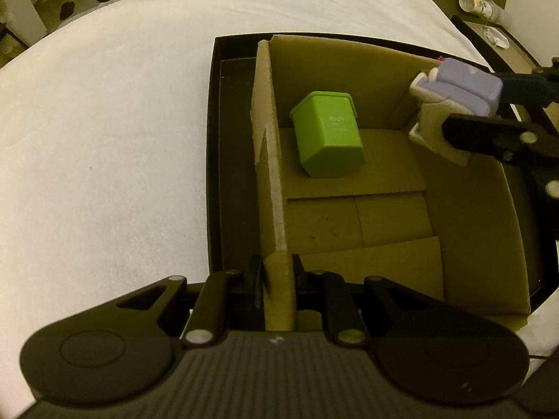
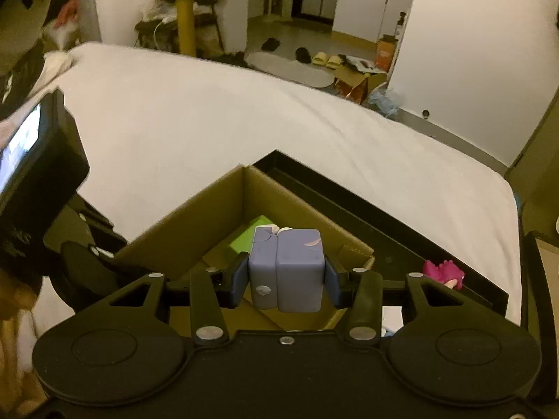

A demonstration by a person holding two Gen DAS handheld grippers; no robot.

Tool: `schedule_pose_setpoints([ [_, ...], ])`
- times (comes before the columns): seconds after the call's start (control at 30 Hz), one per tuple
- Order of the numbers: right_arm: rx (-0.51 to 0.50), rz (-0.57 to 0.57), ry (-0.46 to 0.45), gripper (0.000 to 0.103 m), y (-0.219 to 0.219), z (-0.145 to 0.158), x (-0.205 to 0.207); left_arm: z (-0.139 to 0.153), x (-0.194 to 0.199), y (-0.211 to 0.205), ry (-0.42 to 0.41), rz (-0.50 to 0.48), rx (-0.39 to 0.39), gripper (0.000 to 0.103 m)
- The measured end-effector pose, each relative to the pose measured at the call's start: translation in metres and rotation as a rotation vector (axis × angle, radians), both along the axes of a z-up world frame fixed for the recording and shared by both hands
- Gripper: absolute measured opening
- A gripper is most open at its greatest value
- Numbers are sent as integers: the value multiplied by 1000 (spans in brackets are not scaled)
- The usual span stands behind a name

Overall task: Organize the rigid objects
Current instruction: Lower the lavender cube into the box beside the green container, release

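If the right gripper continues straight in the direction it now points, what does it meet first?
Probably the green bin lying inside the cardboard box, just beyond the purple block that the right gripper holds. Depth is unclear; the box floor might come first.

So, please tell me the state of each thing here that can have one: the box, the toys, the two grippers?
Cardboard box: open, standing inside a black tray.
Green toy bin: lying tipped over on the box floor.
Purple toy block: held in the air above the box.
Left gripper: shut on the box's wall.
Right gripper: shut on the purple toy block.
Pink toy: lying in the black tray.
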State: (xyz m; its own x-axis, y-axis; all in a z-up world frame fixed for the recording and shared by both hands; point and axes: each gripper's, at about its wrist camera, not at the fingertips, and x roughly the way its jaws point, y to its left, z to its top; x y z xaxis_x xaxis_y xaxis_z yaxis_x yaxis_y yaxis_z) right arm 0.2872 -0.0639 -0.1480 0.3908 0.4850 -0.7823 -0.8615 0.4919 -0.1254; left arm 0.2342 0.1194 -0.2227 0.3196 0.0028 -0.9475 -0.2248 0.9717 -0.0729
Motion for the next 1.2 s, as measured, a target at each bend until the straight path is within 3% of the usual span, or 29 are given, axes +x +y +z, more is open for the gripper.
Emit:
schedule_pose_setpoints([
  [0.57, -184, 74, -78, 44, 20, -34, -6, 0, 1, 2, 5, 1, 3, 14],
  [0.93, -235, 95, -53, 45, 26, -45, -4, 0, 1, 0, 4, 9, 6, 14],
  [1.2, -212, 74, -54, 45, 20, -37, -4, 0, 1, 1, 4, 8, 5, 14],
])
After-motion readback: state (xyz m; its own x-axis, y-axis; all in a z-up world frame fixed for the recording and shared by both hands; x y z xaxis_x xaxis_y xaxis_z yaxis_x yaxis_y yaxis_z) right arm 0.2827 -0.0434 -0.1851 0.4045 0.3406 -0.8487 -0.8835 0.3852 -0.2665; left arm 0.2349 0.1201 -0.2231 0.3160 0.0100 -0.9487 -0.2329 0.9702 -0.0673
